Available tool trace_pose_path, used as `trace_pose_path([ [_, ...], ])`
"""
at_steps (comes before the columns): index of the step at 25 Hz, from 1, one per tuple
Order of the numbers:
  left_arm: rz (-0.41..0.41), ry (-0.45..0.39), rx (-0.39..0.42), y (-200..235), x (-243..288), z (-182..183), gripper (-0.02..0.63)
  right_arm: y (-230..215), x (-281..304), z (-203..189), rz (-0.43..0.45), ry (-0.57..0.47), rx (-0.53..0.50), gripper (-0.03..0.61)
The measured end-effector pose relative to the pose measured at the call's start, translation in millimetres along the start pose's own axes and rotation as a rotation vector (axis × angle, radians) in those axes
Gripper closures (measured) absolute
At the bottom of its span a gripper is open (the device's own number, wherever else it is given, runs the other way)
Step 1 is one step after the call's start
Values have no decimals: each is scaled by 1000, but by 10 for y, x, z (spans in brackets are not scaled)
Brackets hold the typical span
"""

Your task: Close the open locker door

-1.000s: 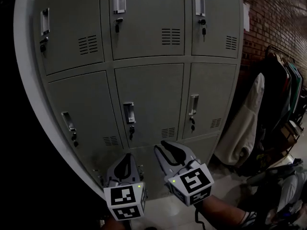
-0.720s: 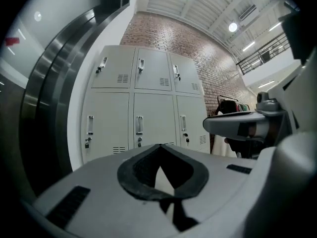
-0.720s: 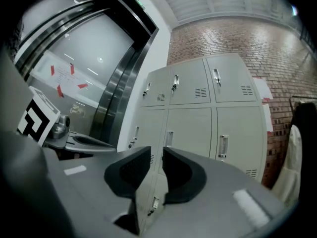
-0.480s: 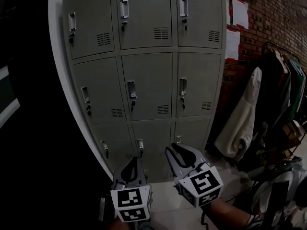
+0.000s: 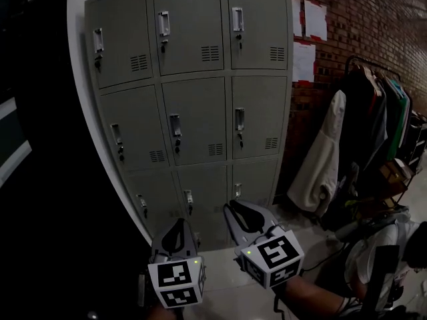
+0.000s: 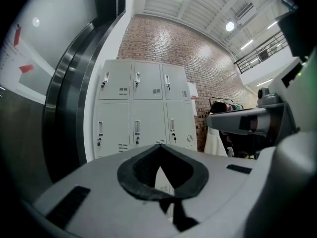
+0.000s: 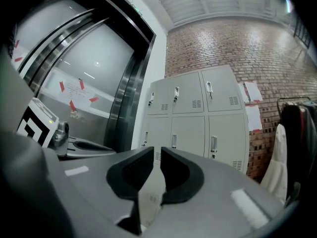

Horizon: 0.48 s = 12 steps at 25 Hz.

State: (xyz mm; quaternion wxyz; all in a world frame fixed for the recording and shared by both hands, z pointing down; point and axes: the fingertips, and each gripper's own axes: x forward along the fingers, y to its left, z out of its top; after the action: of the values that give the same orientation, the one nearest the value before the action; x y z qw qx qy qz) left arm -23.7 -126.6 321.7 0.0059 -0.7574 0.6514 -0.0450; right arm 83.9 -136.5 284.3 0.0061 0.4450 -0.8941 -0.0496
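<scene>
The grey locker block (image 5: 193,105) stands ahead with three rows of three doors, and every door I can see lies flush with its frame. It also shows in the left gripper view, locker block (image 6: 141,113), and in the right gripper view, locker block (image 7: 198,118). Both grippers hang low, well short of the lockers. My left gripper (image 5: 177,223) (image 6: 159,148) is shut, tips touching, with nothing in it. My right gripper (image 5: 231,209) (image 7: 155,152) keeps a narrow gap; its jaws are closing with nothing between them.
A brick wall (image 5: 373,25) with paper sheets (image 5: 310,19) runs to the right of the lockers. A clothes rack (image 5: 377,112) with dark coats and a white garment (image 5: 320,165) stands at the right. A white pillar (image 5: 80,79) and dark glazing border the left.
The lockers have drawn farther away and now show from top to bottom. Both grippers stay low in front of me. The right jaws have narrowed.
</scene>
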Motion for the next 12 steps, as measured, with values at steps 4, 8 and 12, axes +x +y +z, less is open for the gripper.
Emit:
trace_pose_path([
  [4, -37, 8, 3, 70, -116, -20, 609, 176, -11, 27, -21, 3, 22, 577],
  [8, -73, 23, 21, 131, -244, -86, 609, 364, -13, 8, -33, 8, 53, 578],
  [12, -81, 21, 14, 232, -345, -123, 609, 555, -18, -4, -25, 5, 80, 578],
])
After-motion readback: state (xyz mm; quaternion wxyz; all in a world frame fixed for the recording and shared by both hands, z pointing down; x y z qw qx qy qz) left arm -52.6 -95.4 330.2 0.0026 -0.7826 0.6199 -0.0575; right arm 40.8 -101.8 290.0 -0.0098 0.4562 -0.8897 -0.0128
